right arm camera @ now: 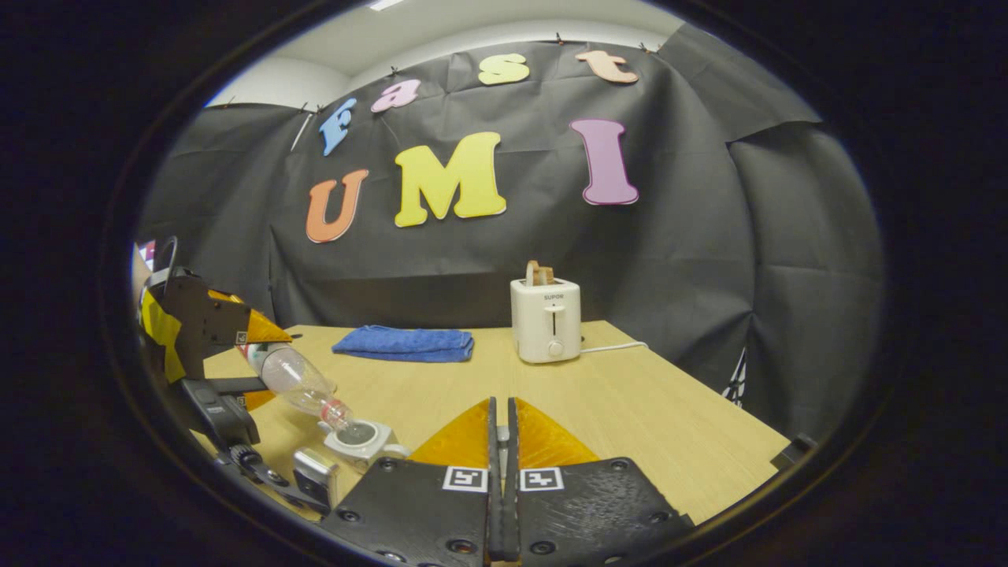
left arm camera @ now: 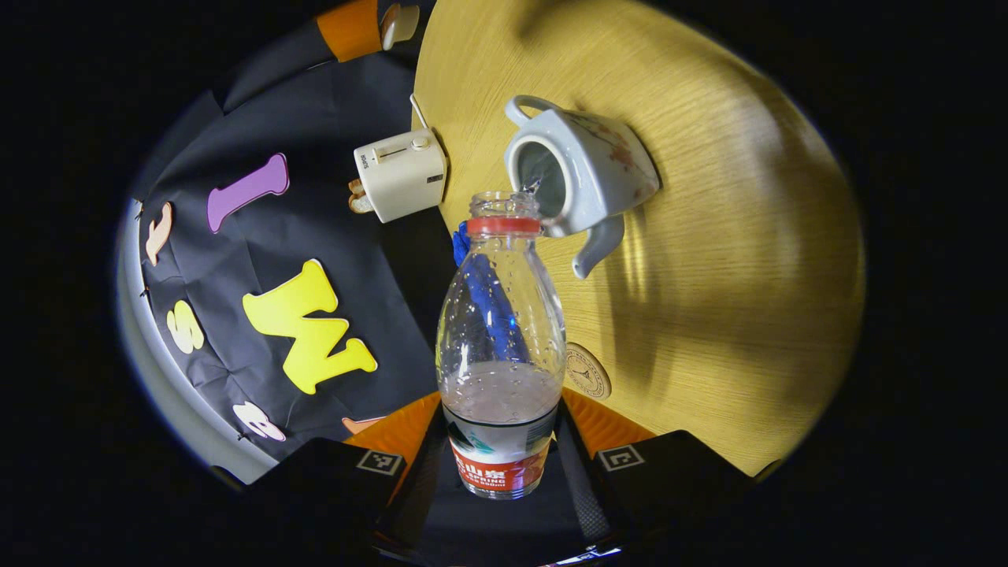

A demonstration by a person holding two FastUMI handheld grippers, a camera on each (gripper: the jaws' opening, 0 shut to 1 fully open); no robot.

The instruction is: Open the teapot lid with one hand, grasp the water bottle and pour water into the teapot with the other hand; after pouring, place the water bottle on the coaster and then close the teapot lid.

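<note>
My left gripper (left arm camera: pixel 501 413) is shut on the lower body of a clear water bottle (left arm camera: pixel 501 331) with a red neck ring. The bottle is tipped, its uncapped mouth at the rim of the white teapot (left arm camera: pixel 587 173), and a thin stream of water runs in. The teapot stands lidless on the wooden table (left arm camera: pixel 724 260). A round coaster (left arm camera: pixel 587 370) lies beside the bottle. In the right gripper view the tilted bottle (right arm camera: pixel 298 383) meets the teapot (right arm camera: pixel 361 438) at lower left. My right gripper (right arm camera: pixel 501 429) is closed; in the left gripper view its tip (left arm camera: pixel 386 24) carries a pale piece, seemingly the lid (left arm camera: pixel 399 22).
A white toaster (right arm camera: pixel 546 319) with bread in it stands at the table's back edge, its cord trailing right. A folded blue cloth (right arm camera: pixel 405 344) lies to its left. The black cloth wall closes off the back and right side.
</note>
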